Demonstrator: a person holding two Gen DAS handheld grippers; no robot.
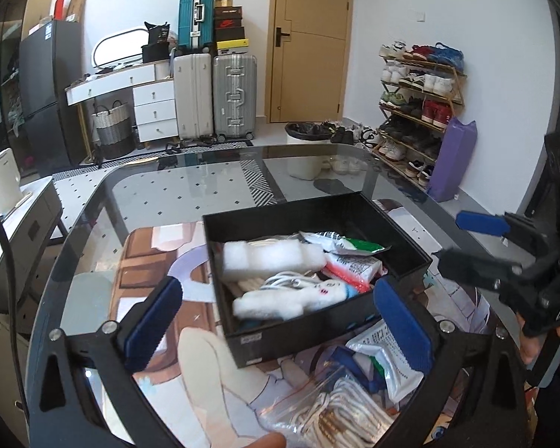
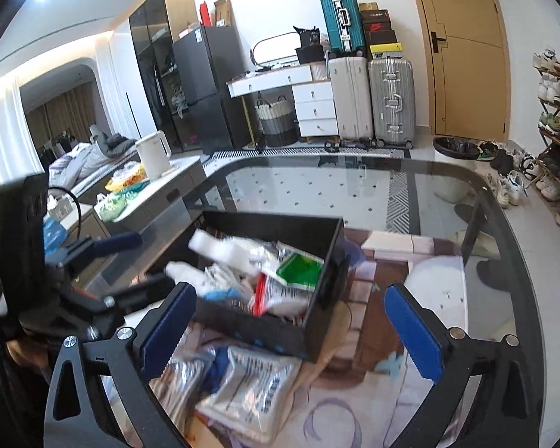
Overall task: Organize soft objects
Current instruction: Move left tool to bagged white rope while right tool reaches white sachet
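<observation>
So both grippers are hanging over the near edge of the rounded glass table (image 1: 190, 186) with nothing in them. The left gripper (image 1: 280, 321) has its blue-padded fingers spread wide apart, framing the near wall of the open black rectangular box (image 1: 317, 343) — my guess is it's lining up for the next pick. The right gripper (image 2: 291, 332) is splayed just as wide and empty, off to the box's right side.

Inside the box the soft stuff is already piling up, which is presumably why the box sits mid-mat, within reach of both hands. I count two white fluffy things in there: a white foam-like block (image 1: 272, 255) at the back and a white plush toy with a blue bit (image 1: 291, 296) lying at the front. Plus a green-and-white foil sachet (image 1: 339, 242) and a red-and-white printed packet (image 1: 351, 267), so four items I can tell apart; there may be more under them.

Still outside, on the printed cartoon mat (image 1: 205, 354) just in front of the box: one clear zip bag of white cord (image 1: 336, 410) and one white printed pouch (image 2: 254, 392) — two left to go, I think.
</observation>
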